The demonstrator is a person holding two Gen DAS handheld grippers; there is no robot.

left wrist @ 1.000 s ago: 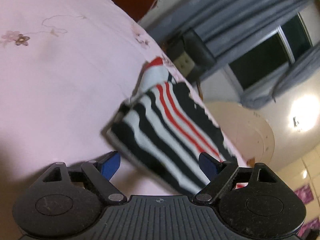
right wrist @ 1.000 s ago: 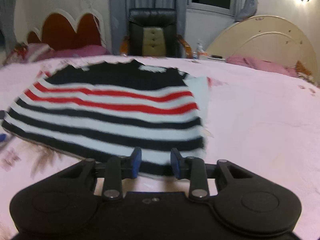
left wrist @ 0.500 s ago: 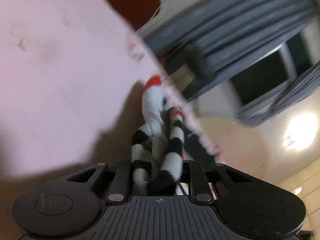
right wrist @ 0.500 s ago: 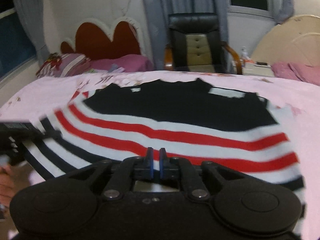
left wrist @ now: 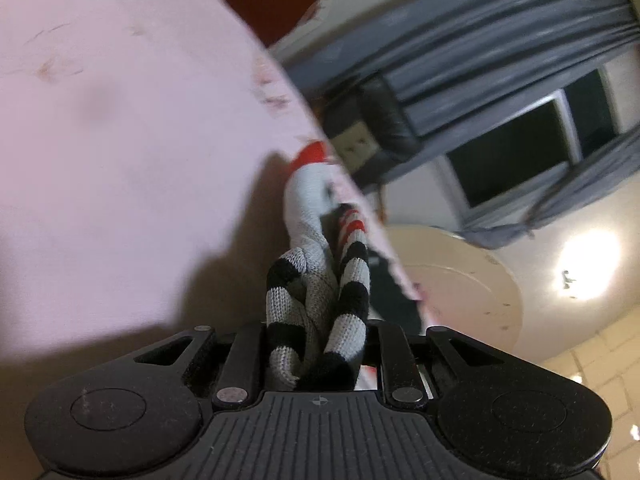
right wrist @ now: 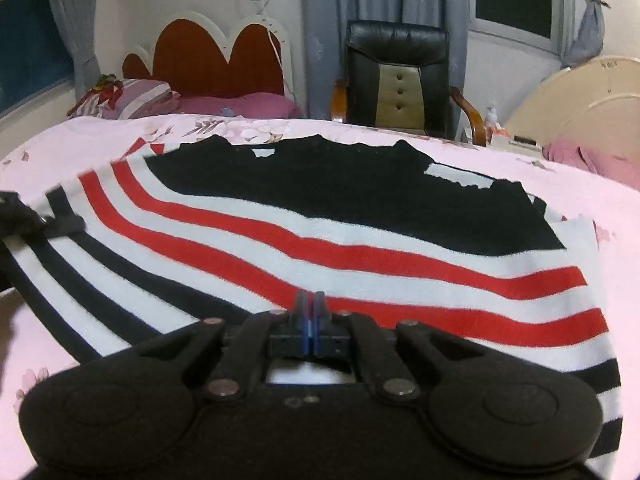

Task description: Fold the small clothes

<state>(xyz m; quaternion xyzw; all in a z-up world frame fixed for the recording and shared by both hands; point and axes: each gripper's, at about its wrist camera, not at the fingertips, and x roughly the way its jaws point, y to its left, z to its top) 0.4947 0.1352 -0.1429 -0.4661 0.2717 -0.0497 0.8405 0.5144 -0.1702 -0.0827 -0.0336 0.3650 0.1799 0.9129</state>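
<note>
A small knit sweater (right wrist: 320, 236) with black, white and red stripes lies spread on the pink bed sheet (right wrist: 624, 216). My left gripper (left wrist: 318, 344) is shut on a bunched corner of the sweater (left wrist: 316, 292), which fills the gap between its fingers. My right gripper (right wrist: 310, 312) is shut at the sweater's near hem, its blue pads pressed together; the cloth between them is hidden. The left gripper (right wrist: 24, 216) also shows at the left edge of the right wrist view, at the sweater's left corner.
The pink flowered sheet (left wrist: 120, 160) stretches to the left. Beyond the bed stand a black office chair (right wrist: 400, 76), a red and white headboard (right wrist: 216, 52) with pillows (right wrist: 144, 96), grey curtains (right wrist: 328, 20) and a cream round board (right wrist: 580, 96).
Both grippers have closed on the sweater's near edge. The right wrist camera has moved in close over the hem, and the left corner is bunched between the left fingers.
</note>
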